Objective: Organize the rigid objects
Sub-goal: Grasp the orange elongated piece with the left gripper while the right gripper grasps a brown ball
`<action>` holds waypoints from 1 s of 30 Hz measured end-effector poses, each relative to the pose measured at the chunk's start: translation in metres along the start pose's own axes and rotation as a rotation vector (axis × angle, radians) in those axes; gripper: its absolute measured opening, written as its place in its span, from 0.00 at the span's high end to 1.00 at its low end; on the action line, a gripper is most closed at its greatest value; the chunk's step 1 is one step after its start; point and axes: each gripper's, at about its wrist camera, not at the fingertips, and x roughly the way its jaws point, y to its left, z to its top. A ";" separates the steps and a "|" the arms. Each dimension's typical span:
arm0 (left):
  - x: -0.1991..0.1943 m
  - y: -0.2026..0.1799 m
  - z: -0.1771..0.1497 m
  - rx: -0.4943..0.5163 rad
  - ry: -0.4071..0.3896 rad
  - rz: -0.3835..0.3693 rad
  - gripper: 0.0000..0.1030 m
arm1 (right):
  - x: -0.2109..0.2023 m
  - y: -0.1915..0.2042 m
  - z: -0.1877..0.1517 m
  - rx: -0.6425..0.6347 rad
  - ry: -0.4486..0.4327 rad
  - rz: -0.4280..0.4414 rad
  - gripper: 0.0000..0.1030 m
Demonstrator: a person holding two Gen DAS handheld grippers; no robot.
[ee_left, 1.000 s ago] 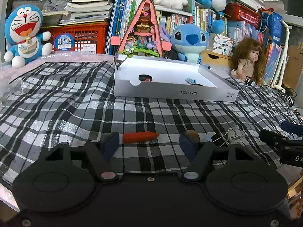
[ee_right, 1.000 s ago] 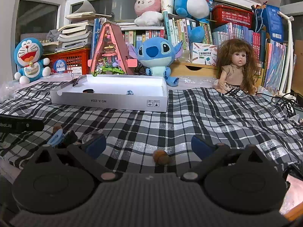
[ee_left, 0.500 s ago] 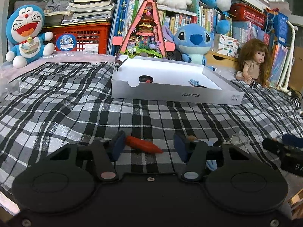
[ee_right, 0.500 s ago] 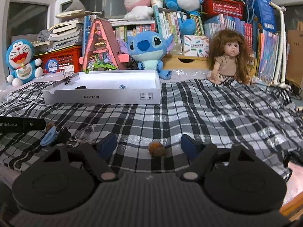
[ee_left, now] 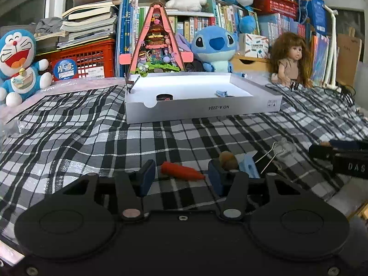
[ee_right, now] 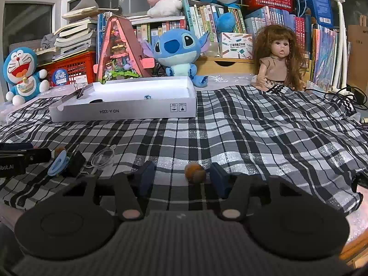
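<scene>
An orange-red toy carrot [ee_left: 182, 172] lies tilted on the plaid cloth, lengthwise between the blue pads of my left gripper [ee_left: 181, 176]. The pads meet its two ends, so the gripper is shut on it. A small brown nut-like piece [ee_right: 195, 172] sits between the pads of my right gripper [ee_right: 182, 179], close to the right pad [ee_right: 219, 180] and apart from the left one. Those jaws are closing and do not press on it. The white shallow box [ee_left: 202, 111] [ee_right: 122, 112] stands further back, with a black item [ee_left: 164, 97] and a small blue item [ee_left: 222, 93] inside.
Between the two grippers lie another brown piece [ee_left: 227, 159], a blue clip [ee_right: 58, 163], a black binder clip [ee_right: 76, 161] and a clear plastic piece [ee_right: 103, 157]. Plush toys, a doll [ee_right: 279, 62], a red crate and books line the back edge.
My left jaws narrowed onto the carrot, which tipped from level to slanted. My right jaws came in from wide around the brown piece, which stayed put.
</scene>
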 end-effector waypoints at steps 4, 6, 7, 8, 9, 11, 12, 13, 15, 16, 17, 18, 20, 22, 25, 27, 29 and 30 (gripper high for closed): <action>0.000 0.001 0.000 0.061 0.005 -0.030 0.52 | 0.000 0.002 -0.001 -0.009 0.003 0.007 0.47; 0.001 0.000 0.000 0.090 0.006 -0.038 0.52 | 0.000 0.002 0.000 -0.016 0.004 0.012 0.50; 0.001 0.001 0.000 0.098 0.008 -0.043 0.52 | 0.000 0.003 0.000 -0.019 0.005 0.013 0.52; 0.002 0.002 0.000 0.098 0.008 -0.045 0.52 | 0.000 0.003 0.000 -0.023 0.006 0.014 0.53; 0.003 0.003 -0.001 0.091 0.010 -0.047 0.55 | 0.000 0.003 0.000 -0.026 0.007 0.015 0.56; 0.002 0.004 -0.001 0.072 0.005 -0.038 0.62 | 0.000 0.004 -0.001 -0.030 0.011 0.014 0.64; 0.002 0.004 -0.001 0.069 0.005 -0.029 0.62 | 0.000 0.004 0.000 -0.030 0.012 0.012 0.70; 0.001 0.003 -0.001 0.067 0.005 -0.022 0.62 | 0.000 0.004 -0.001 -0.031 0.013 0.011 0.74; 0.000 0.002 -0.001 0.062 0.006 -0.011 0.62 | 0.000 0.004 0.000 -0.033 0.011 0.010 0.75; 0.000 0.001 0.000 0.057 0.007 -0.008 0.62 | 0.000 0.004 0.000 -0.032 0.010 0.011 0.75; 0.000 0.002 0.001 0.048 0.009 -0.005 0.62 | -0.001 0.004 0.000 -0.032 0.010 0.013 0.75; 0.000 0.002 0.002 0.040 0.012 -0.004 0.62 | -0.001 0.004 0.001 -0.031 0.008 0.015 0.75; -0.001 0.003 0.004 0.022 0.016 -0.002 0.62 | -0.001 0.004 0.002 -0.029 0.006 0.018 0.75; -0.002 0.004 0.008 0.011 0.017 0.003 0.62 | -0.002 0.004 0.004 -0.027 0.004 0.023 0.75; -0.002 0.006 0.015 -0.005 0.021 0.007 0.62 | -0.002 0.005 0.008 -0.027 -0.001 0.033 0.75; -0.002 0.008 0.021 -0.021 0.029 0.009 0.62 | -0.001 0.006 0.011 -0.029 -0.007 0.037 0.75; 0.000 0.009 0.027 -0.035 0.039 0.013 0.62 | 0.001 0.007 0.016 -0.027 -0.010 0.045 0.75; 0.001 0.010 0.030 -0.041 0.041 0.015 0.62 | 0.001 0.008 0.019 -0.026 -0.012 0.050 0.75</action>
